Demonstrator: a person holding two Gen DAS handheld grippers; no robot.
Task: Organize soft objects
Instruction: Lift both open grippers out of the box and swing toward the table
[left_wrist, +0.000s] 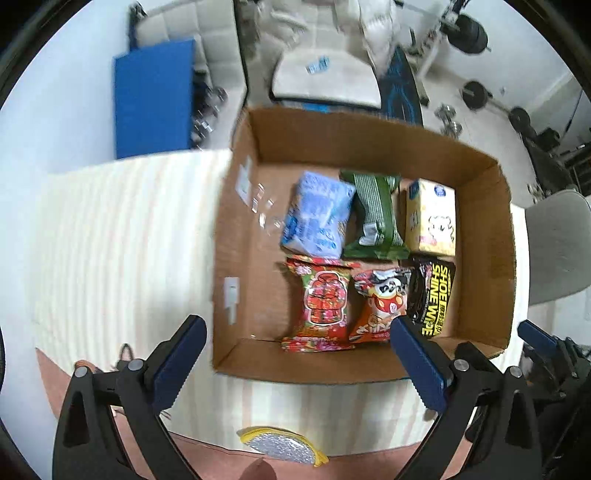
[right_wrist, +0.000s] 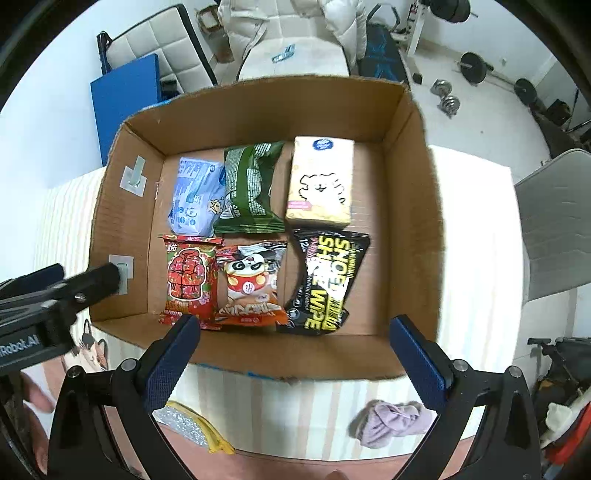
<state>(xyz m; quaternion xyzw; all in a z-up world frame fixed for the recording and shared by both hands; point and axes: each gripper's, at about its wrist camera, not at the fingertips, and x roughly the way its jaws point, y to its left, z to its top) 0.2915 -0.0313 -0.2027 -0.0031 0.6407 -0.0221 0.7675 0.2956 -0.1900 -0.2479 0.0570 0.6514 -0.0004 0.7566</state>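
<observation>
Six soft packs sit in two rows inside the box (right_wrist: 258, 110): blue pack (right_wrist: 195, 197), green pack (right_wrist: 251, 188) and tissues (right_wrist: 319, 182) at the far side, red pack (right_wrist: 190, 280), panda pack (right_wrist: 251, 284) and wipes (right_wrist: 325, 282) nearer. Left tool (left_wrist: 297, 334) and right tool (right_wrist: 295, 334) both gape wide, holding nothing, over the box's near wall. A lilac cloth (right_wrist: 391, 421) and silver pouch (right_wrist: 184, 424) lie on the counter (right_wrist: 295, 406) just outside it.
</observation>
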